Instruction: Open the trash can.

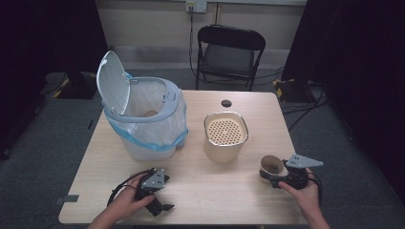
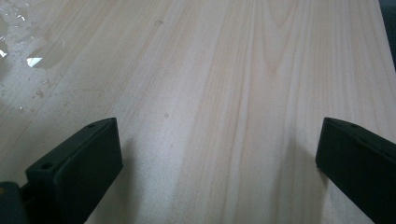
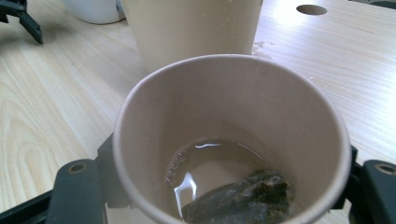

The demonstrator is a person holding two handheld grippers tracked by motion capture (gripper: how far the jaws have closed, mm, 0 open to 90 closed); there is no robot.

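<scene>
My right gripper point(image 1: 273, 176) is at the table's front right, shut on a brown paper cup point(image 1: 272, 165). In the right gripper view the cup point(image 3: 233, 107) sits between the two black jaws of that gripper point(image 3: 227, 186), which press on its sides. Inside the cup lie a little clear liquid and a dark wet tea bag point(image 3: 243, 198). My left gripper point(image 1: 157, 202) rests at the front left of the table, open. In the left gripper view its jaws point(image 2: 219, 158) stand wide apart over bare wood.
A white bin point(image 1: 143, 119) with a raised lid and a plastic liner stands at the back left. A beige container with a perforated strainer top point(image 1: 225, 136) stands mid-table, just beyond the cup. Water drops point(image 2: 28, 60) wet the wood. A cable hole point(image 1: 226, 103) and a folding chair point(image 1: 229, 52) lie farther back.
</scene>
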